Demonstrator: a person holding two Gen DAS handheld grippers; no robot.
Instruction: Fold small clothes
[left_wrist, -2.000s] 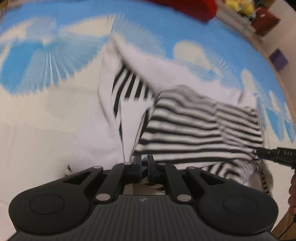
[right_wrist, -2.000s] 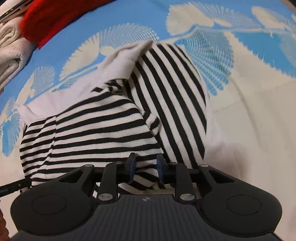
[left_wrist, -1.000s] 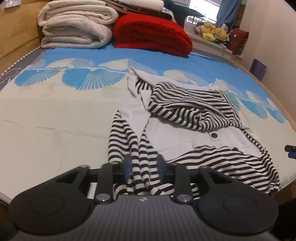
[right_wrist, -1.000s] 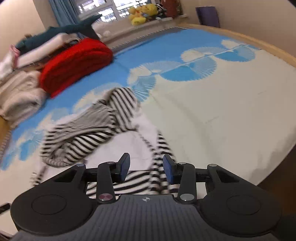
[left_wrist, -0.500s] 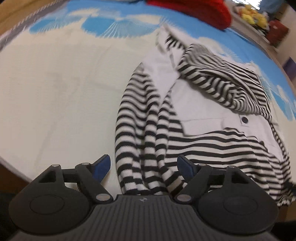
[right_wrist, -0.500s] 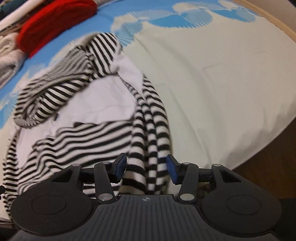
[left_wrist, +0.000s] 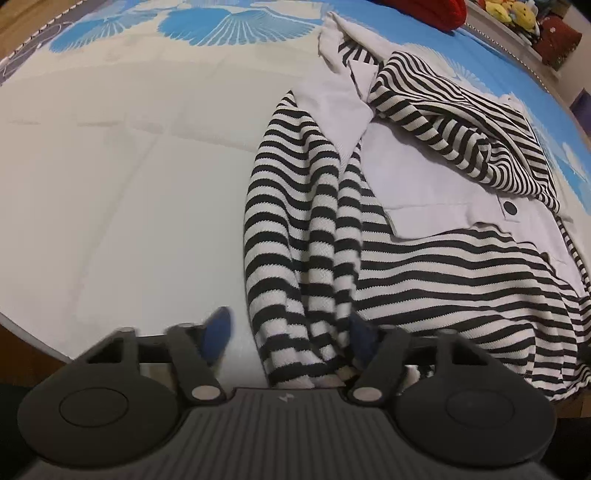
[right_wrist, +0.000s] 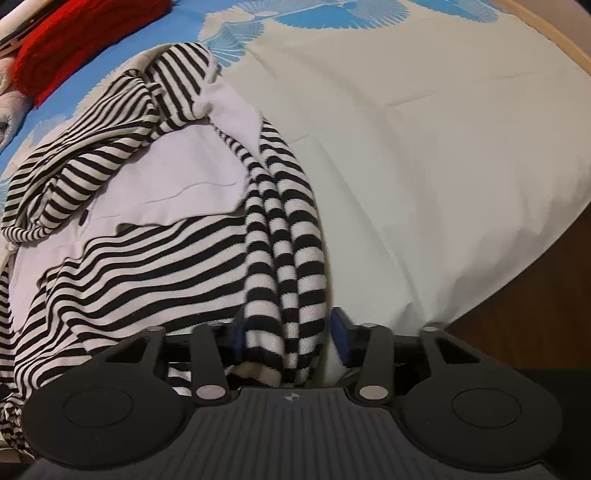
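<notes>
left gripper (left_wrist: 290, 334) wide apart; right gripper (right_wrist: 288, 330) parted | each straddles a sleeve (left_wrist: 291, 258) (striped)

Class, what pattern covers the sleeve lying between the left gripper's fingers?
Black and white stripes on the sleeve; clearest in the left wrist view.

A: Where is the left gripper (left_wrist: 290, 334)?

B: Near the bed's (left_wrist: 122, 192) near edge, jaws spread wide around a striped sleeve (left_wrist: 295, 236) end.

A: And the rest?

B: The striped garment (left_wrist: 443, 206) lies crumpled to the right; a red blanket (left_wrist: 432, 11) sits far off.
</notes>
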